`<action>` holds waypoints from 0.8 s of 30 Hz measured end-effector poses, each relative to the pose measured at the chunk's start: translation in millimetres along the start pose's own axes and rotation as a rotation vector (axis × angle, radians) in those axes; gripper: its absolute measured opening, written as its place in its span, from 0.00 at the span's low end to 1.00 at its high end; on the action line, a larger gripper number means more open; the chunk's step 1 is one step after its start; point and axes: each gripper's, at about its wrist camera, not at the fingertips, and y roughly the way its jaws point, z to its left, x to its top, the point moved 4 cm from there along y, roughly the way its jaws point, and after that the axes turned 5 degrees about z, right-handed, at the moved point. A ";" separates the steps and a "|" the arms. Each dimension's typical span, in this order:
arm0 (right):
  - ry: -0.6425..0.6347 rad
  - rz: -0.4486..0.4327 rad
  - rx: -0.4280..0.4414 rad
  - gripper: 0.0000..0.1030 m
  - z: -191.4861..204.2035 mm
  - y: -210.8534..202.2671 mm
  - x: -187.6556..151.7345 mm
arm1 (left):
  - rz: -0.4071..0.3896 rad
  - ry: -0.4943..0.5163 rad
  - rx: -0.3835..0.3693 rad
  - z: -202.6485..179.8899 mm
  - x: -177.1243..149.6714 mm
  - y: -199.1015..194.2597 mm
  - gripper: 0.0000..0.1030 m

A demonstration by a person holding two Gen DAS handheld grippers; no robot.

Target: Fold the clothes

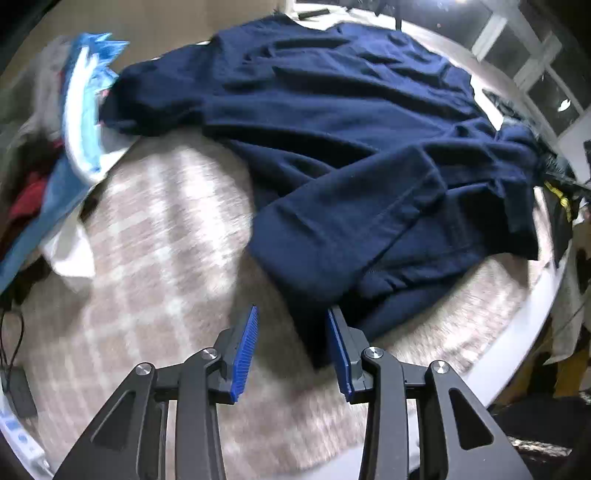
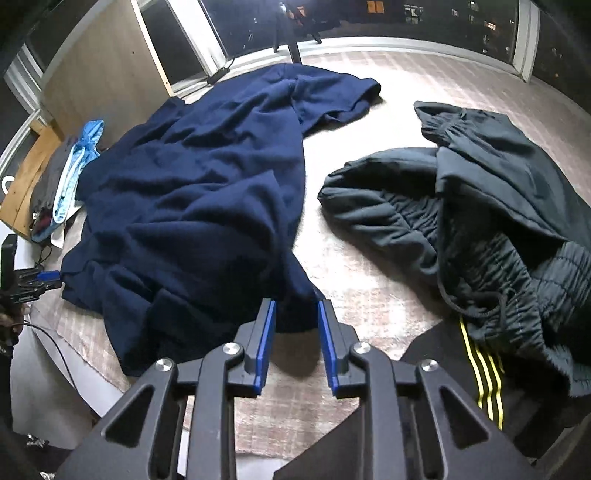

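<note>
A navy T-shirt [image 1: 332, 122] lies crumpled on a beige checked cover [image 1: 159, 221], one sleeve folded over its body. My left gripper [image 1: 292, 314] hangs over the shirt's near edge, its blue pads [image 1: 245, 347] apart, not pressing the cloth beneath them. In the right wrist view the same navy T-shirt [image 2: 192, 192] spreads across the left half. My right gripper [image 2: 296, 306] stands open at the shirt's near corner; cloth shows in the gap, but the pads [image 2: 264, 343] do not pinch it. The left gripper [image 2: 40, 277] shows at the far left edge, by the shirt's side.
A heap of dark grey garments [image 2: 480, 192] lies to the right of the shirt, with black trousers with yellow stripes [image 2: 484, 373] beneath it. A pile with a light blue piece [image 1: 85, 110] sits beyond the cover's left edge. Dark windows [image 2: 406, 18] line the back.
</note>
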 end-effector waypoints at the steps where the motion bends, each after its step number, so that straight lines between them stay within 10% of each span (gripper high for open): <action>1: 0.000 0.005 -0.004 0.23 -1.0 1.4 -0.9 | 0.005 0.021 0.038 -3.0 3.4 4.6 0.35; 16: -0.034 0.027 0.015 0.23 -1.5 20.0 0.0 | -0.083 0.172 0.165 -20.6 51.6 0.0 0.34; 19: -0.066 0.023 0.005 0.26 -1.4 19.9 -1.4 | -0.077 0.152 0.104 -19.8 56.8 4.3 0.04; 24: -0.174 0.025 -0.010 0.40 8.7 26.4 -3.5 | -0.083 0.092 0.028 -7.6 63.6 0.2 0.03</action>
